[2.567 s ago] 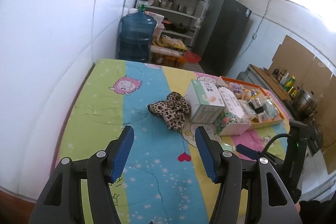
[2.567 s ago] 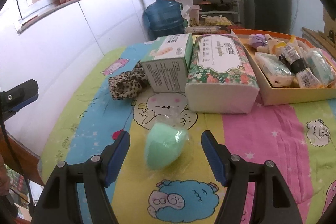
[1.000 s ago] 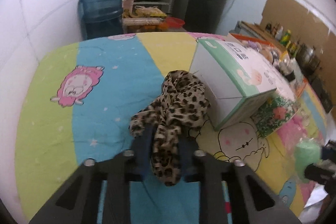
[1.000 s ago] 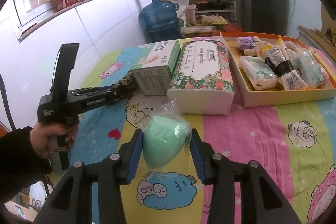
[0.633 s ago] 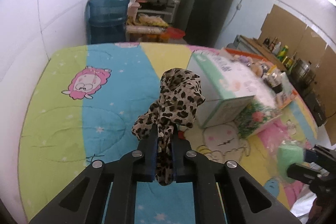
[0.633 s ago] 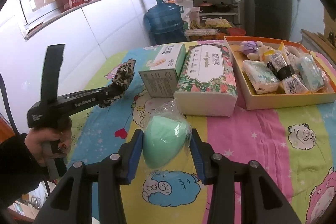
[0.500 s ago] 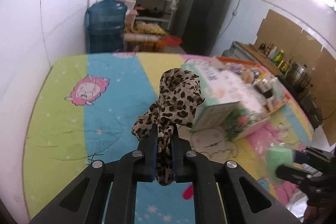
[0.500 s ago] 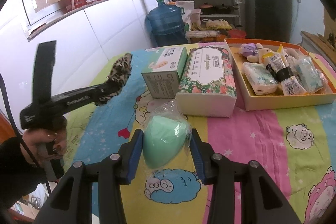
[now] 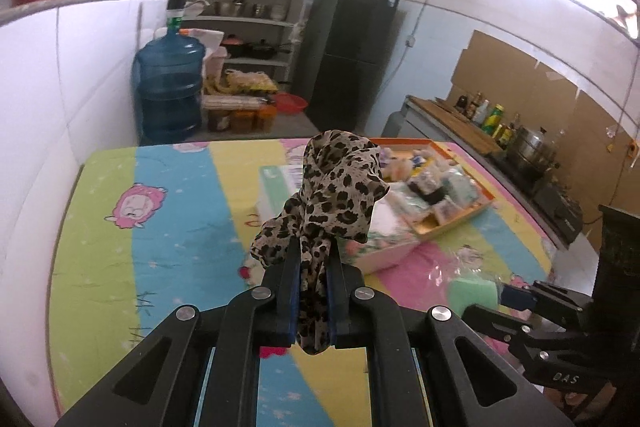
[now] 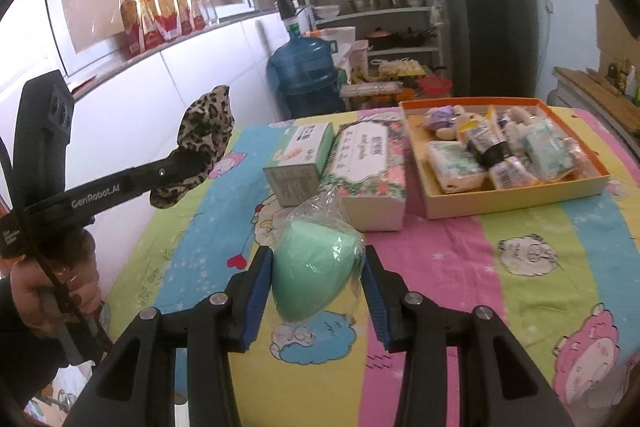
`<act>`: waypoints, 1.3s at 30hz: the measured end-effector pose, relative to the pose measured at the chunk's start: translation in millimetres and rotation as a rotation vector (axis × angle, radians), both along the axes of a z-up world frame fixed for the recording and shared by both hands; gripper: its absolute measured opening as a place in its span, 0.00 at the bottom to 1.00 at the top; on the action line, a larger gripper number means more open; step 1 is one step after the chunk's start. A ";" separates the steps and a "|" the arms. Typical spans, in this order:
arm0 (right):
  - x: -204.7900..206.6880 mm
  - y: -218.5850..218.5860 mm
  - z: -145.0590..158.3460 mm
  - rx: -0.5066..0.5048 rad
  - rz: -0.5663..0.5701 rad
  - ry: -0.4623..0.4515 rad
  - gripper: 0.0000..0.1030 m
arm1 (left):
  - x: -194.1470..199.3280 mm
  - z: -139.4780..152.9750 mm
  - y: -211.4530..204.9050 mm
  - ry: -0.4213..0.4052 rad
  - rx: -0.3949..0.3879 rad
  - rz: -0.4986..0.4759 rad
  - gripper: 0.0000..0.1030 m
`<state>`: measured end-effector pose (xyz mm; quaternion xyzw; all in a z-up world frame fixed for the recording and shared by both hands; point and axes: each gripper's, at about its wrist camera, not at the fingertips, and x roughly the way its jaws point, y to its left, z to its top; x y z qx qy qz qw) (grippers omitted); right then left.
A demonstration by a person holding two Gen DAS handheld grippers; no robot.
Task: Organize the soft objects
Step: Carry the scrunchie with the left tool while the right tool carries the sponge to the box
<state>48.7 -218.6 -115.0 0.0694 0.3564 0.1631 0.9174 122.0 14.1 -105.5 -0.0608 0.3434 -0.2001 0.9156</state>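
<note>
Lifted off the striped cloth (image 10: 560, 227), one leopard scarf (image 9: 336, 195) is hanging clenched in the left gripper (image 9: 313, 267); the right gripper (image 10: 318, 279) is squeezing one green sponge (image 10: 312, 271) near two tissue boxes (image 10: 368, 167).

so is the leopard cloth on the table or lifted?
Lifted. The left claw is shut on the leopard cloth, which hangs clear above the table.
</note>
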 end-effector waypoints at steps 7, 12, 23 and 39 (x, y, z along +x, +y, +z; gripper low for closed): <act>-13.7 -36.4 19.9 -0.011 -0.075 -0.052 0.43 | -9.5 14.2 -37.2 -0.007 -0.024 -0.060 0.09; -11.4 -64.8 31.7 -0.018 -0.127 -0.083 0.43 | -7.9 23.0 -69.4 -0.015 -0.039 -0.100 0.09; 14.5 -127.1 44.7 -0.020 -0.215 -0.108 0.43 | 28.8 37.0 -137.2 -0.016 -0.046 -0.142 0.09; 88.2 -193.8 46.1 -0.040 -0.245 -0.110 0.43 | 106.8 34.2 -214.8 0.039 -0.052 -0.114 0.09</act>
